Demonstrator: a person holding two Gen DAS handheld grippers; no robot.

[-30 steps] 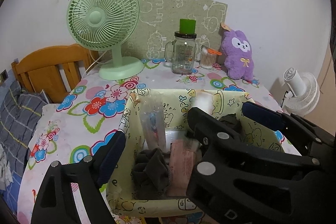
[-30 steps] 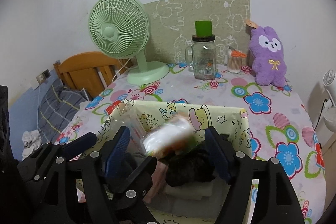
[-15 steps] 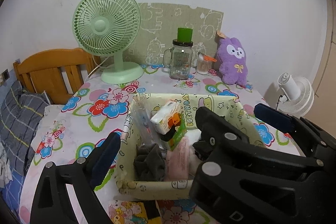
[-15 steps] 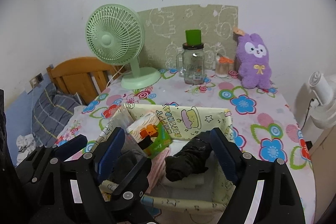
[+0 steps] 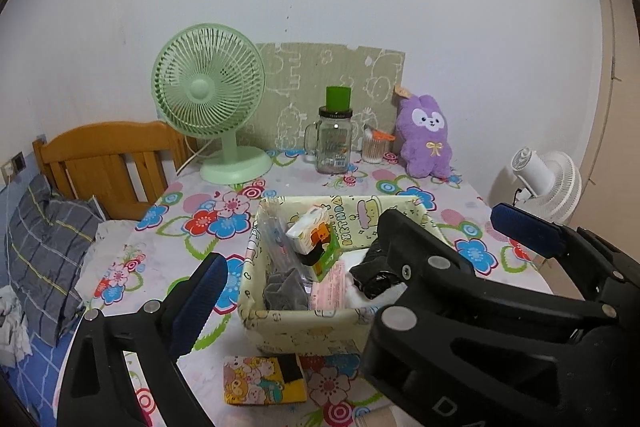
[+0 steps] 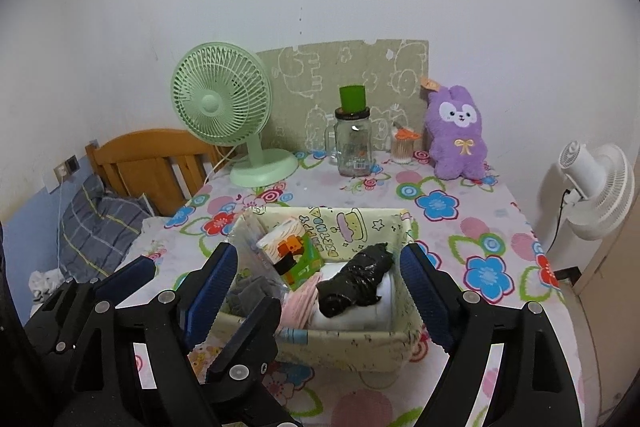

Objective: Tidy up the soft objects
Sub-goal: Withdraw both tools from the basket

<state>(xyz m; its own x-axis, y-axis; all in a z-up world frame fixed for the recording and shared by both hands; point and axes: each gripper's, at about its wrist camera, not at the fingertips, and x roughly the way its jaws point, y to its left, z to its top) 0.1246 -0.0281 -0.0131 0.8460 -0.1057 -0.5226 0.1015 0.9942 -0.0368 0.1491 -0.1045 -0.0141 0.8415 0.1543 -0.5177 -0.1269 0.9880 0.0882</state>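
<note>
Pulled back and up from the box since a second ago; tissue pack, then blurred in mid-drop, now at rest inside.

Nearest: left gripper (image 5: 352, 243), fingers spread wide, nothing between them. Right gripper (image 6: 316, 267), jaws opening, likewise empty, hanging above and short of the box. Probably a release just finished, both tools clearing away.

Just in front of the box, flat on the floral tablecloth (image 6: 440, 203): small cartoon-printed pack (image 5: 264, 379), not yet stored.

Mid-table: pale yellow fabric box (image 6: 344, 343), open-topped, holding the soft things. Inside, from the left: clear plastic packet upright against the left wall, grey cloth (image 5: 284, 291) low in the near left corner, tissue pack (image 6: 290, 251) tilted on top, pink packet (image 6: 300, 307) beside it, black bundle (image 6: 356, 283) lying on white folded cloth at right.

Far edge, along the wall: green desk fan (image 6: 224, 111), glass jar (image 6: 354, 143) with green lid, cotton swab tub, purple plush rabbit (image 6: 458, 135) sitting upright, seemingly a soft item left outside the box.
</note>
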